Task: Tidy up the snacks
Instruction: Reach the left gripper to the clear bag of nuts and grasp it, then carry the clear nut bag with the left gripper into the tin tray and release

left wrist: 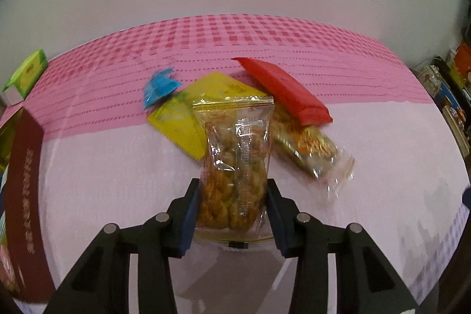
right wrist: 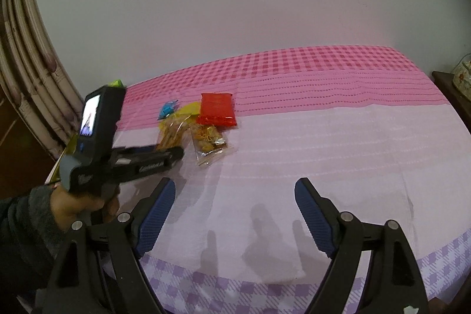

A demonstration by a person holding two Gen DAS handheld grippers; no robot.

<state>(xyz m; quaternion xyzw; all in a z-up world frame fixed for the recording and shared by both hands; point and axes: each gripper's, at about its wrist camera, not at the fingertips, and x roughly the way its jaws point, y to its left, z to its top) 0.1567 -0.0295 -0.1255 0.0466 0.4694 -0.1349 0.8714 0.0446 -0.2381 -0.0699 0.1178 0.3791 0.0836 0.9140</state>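
Note:
My left gripper is shut on a clear packet of fried twists, holding it by its lower part just above the cloth; the packet also shows in the right wrist view. Behind it lie a yellow packet, a blue packet, a red packet and a second clear snack packet. My right gripper is open and empty over the pale cloth, well in front of the pile. The left gripper's body is at the left in the right wrist view.
A dark red box stands at the left edge, a green box at the far left corner. The pink checked cloth covers the surface. A wall is behind, a curtain left, shelves right.

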